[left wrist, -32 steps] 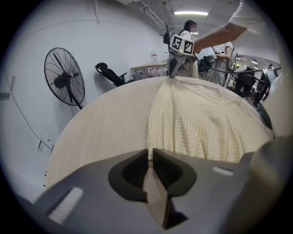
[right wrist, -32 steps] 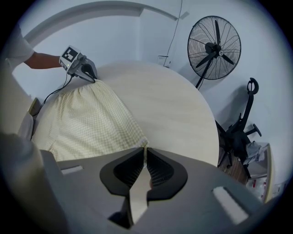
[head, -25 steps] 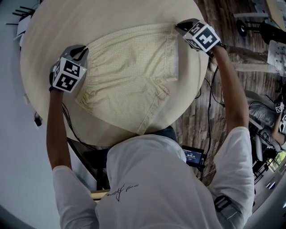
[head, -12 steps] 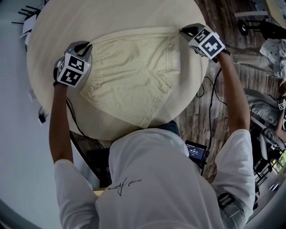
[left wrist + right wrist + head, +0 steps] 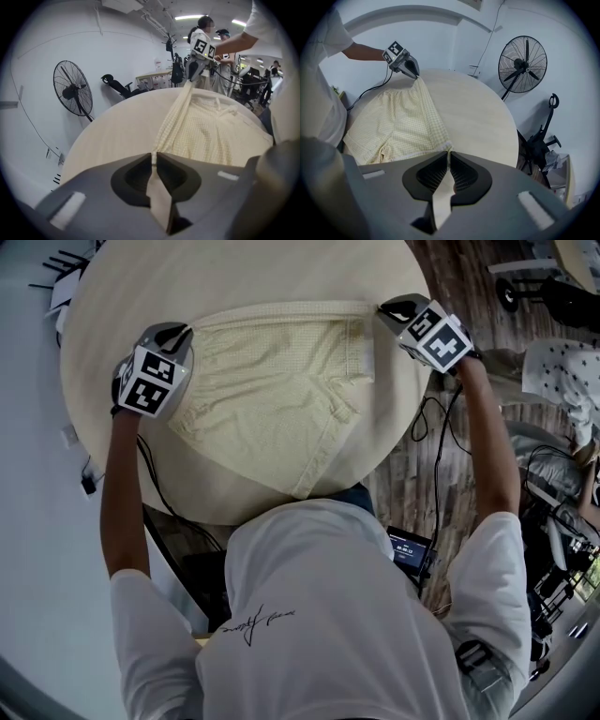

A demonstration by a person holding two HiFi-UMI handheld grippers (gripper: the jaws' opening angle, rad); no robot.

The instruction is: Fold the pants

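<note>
Shorts of pale yellow check lie spread on the round wooden table, with one leg reaching toward the person's side. The left gripper has its jaws closed on one corner of the far edge, the cloth pinched between them. The right gripper is clamped the same way on the opposite corner. That edge runs straight between the two. A standing fan is beyond the table.
</note>
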